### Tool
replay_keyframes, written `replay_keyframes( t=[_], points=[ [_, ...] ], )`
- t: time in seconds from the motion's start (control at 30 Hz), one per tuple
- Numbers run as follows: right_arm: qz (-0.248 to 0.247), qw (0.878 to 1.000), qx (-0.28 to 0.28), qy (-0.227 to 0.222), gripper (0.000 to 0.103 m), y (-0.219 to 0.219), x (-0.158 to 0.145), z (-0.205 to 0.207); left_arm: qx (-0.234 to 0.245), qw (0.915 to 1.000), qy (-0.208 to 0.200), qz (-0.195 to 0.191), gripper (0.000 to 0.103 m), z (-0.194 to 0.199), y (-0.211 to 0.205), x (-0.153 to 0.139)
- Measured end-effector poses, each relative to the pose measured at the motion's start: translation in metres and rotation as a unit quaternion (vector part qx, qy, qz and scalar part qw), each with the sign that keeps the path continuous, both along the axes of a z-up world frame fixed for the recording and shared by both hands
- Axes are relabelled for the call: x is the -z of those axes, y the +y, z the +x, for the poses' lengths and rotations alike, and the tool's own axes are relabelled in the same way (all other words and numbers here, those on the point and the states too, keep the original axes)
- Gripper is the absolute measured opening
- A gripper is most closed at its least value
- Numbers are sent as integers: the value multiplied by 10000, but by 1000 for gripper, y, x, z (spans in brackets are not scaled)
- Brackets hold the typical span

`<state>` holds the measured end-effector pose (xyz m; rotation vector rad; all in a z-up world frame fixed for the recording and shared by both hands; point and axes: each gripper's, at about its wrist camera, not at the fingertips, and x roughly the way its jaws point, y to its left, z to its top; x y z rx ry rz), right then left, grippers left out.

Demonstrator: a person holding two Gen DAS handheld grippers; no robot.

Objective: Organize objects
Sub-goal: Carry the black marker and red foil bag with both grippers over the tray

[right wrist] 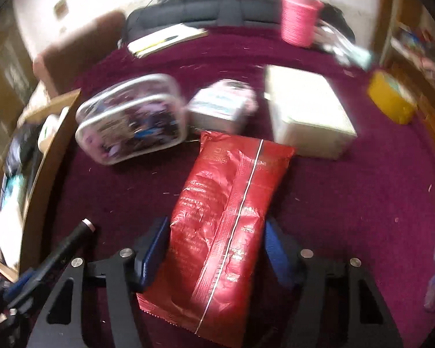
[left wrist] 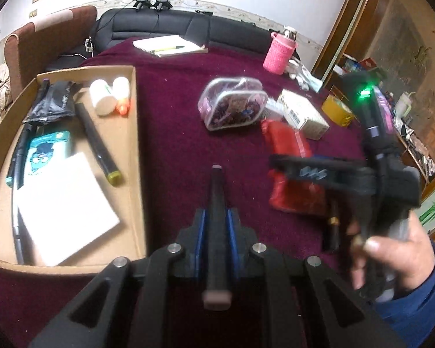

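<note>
left wrist view: left gripper (left wrist: 216, 203) clamped shut on a black marker (left wrist: 216, 217) with a pale pink cap at each end; it lies along the fingers, tip pointing out over the maroon cloth (left wrist: 174, 145). the gripper tilts down toward the table. to its left, a cardboard tray (left wrist: 136, 145), near edge cut off by the frame. inside it: a white pad (left wrist: 66, 206), a teal card with a cartoon face (left wrist: 47, 152), its text too small to read, a black marker with a yellow end (left wrist: 98, 142), a crumpled black packet (left wrist: 52, 101), two white bottles (left wrist: 110, 95), one with an orange cap. a dark pen along the tray's left wall is half hidden.

right of centre, the right gripper (left wrist: 298, 171) is motion-blurred, held by a hand (left wrist: 397, 249) with a blue sleeve, a green light glowing on top. it covers part of the red packet (left wrist: 287, 145). a barcode shows on the white box (left wrist: 301, 113); digits unreadable.

right wrist view: whole frame smeared. the red packet (right wrist: 229, 217) lies flat on the cloth between the blue-padded fingers (right wrist: 152, 249); the jaws sit close to both its sides, but the blur hides whether the pads press it, so i cannot tell grip from gap. print on the packet is illegible. beyond it: a clear zip pouch (right wrist: 130, 116), a small box (right wrist: 220, 107), the white box (right wrist: 307, 110), a yellow tape roll (right wrist: 391, 98), a pink knitted bottle cover (right wrist: 298, 20).
</note>
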<state>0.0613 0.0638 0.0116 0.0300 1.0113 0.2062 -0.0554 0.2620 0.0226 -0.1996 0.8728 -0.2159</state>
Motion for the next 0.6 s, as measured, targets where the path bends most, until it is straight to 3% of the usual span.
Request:
replay_keyframes(
  t=[0.07, 0.17, 0.27, 0.33, 0.5, 0.6],
  points=[
    [391, 9992, 72, 37, 71, -14, 3, -2, 26, 10000, 69, 56, 14, 4, -5, 4],
    [120, 9998, -51, -140, 69, -7, 3, -9, 36, 9994, 259, 235, 15, 14, -15, 16],
    [-262, 9985, -290, -373, 58, 6, -2, -20, 9, 9988, 245, 434, 15, 17, -22, 23],
    [3, 9987, -356, -358, 54, 2, -5, -20, -12, 9984, 199, 534, 15, 18, -25, 24],
    [921, 9932, -598, -388, 53, -6, -16, -25, -58, 9997, 214, 48, 14, 16, -15, 21],
    [1243, 9876, -781, -557, 53, -4, -23, -30, -95, 9999, 61, 6, 14, 10, -12, 9]
  ],
)
